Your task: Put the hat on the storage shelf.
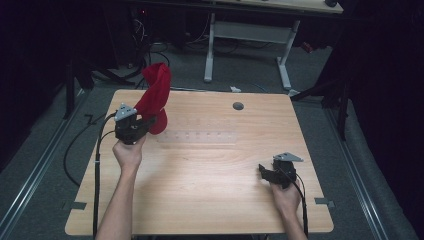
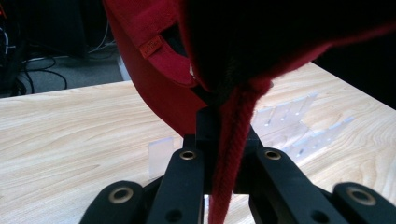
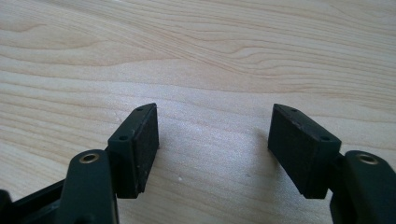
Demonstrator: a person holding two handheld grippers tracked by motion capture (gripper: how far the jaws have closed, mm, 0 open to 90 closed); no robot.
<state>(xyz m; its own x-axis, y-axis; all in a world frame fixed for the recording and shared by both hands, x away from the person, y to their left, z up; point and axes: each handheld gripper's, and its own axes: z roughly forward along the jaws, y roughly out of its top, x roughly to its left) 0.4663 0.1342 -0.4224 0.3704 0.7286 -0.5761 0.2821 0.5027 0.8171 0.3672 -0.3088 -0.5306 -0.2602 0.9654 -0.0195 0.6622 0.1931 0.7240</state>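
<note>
A red cap (image 1: 155,95) is held up above the far left of the wooden table (image 1: 200,165), with my left gripper (image 1: 145,124) shut on its edge. In the left gripper view the cap (image 2: 159,70) looms close, its red brim edge (image 2: 233,154) pinched between the black jaws, and its back strap opening shows at the upper left. My right gripper (image 1: 266,172) rests low near the table's front right, open, with bare wood between its pads (image 3: 144,144).
A clear plastic strip with holes (image 1: 200,136) lies across the table's middle, seen also as a clear rack (image 2: 289,126) behind the cap. A round grommet hole (image 1: 238,106) sits at the far side. A desk frame (image 1: 247,45) and cables stand beyond the table.
</note>
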